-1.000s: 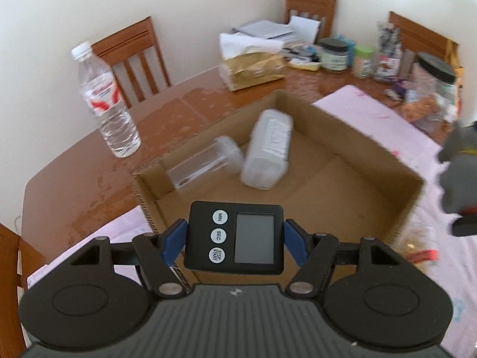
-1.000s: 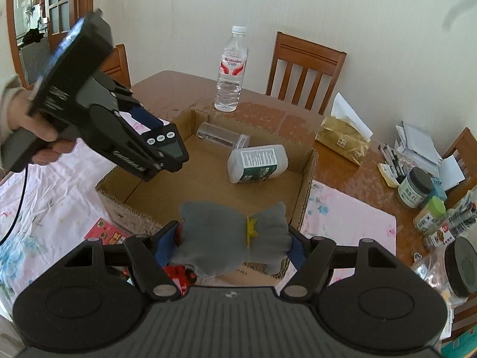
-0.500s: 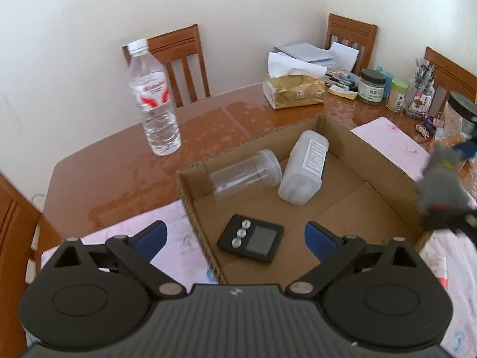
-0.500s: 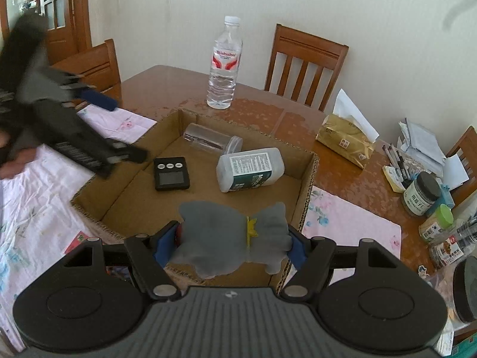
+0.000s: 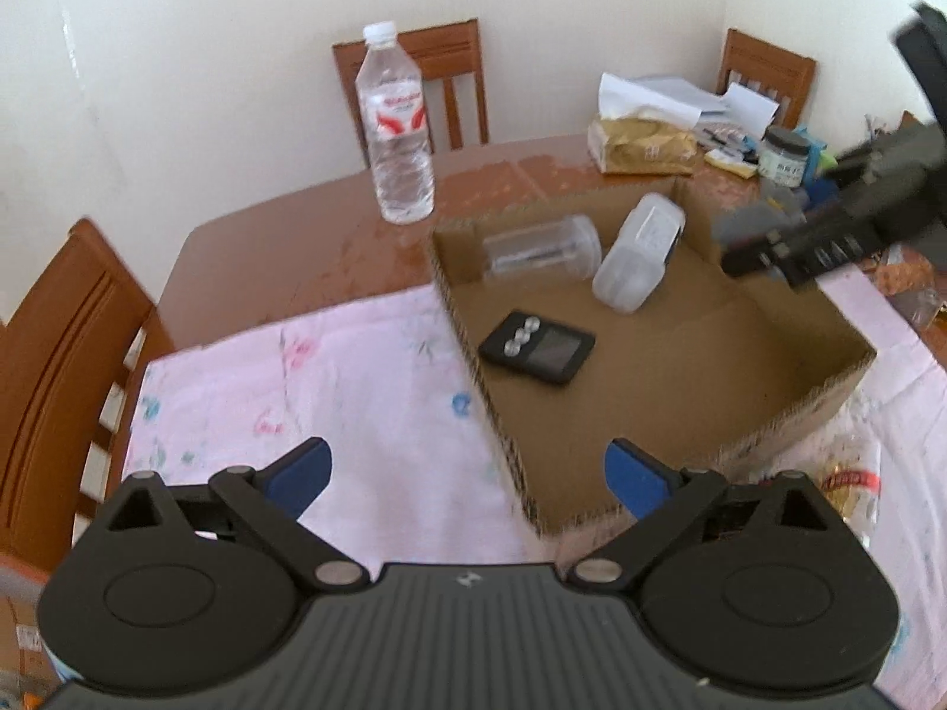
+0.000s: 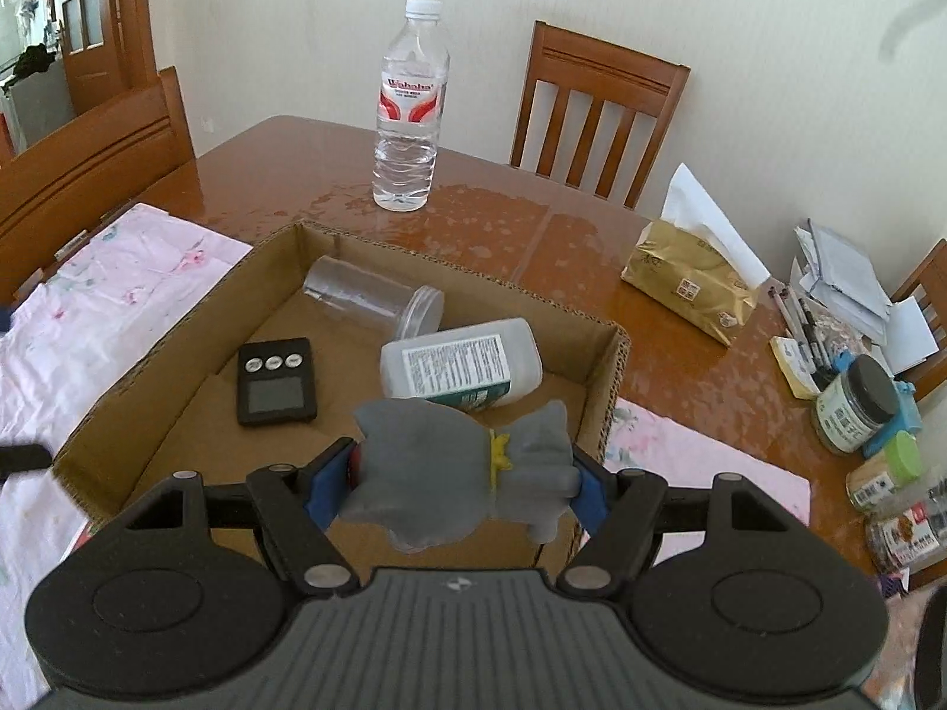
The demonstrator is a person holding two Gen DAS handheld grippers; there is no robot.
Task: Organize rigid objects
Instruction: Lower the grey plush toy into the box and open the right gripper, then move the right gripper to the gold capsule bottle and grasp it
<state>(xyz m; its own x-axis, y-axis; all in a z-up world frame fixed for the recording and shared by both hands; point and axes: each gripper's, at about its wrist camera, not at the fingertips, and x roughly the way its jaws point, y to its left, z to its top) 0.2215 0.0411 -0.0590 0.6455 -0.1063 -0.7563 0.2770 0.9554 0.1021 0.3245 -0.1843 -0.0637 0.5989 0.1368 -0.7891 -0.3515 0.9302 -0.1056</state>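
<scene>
The timer, earlier held, now lies in the box; left tool gapes empty.

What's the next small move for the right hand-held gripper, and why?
Probably carry it a little further forward and down over the bare floor of the brown cardboard box, then open. The right hand-held gripper is clamped on the grey toy figure with a yellow collar above the box's near edge; the black digital timer already lies inside, and the left hand-held gripper is open and empty.
</scene>
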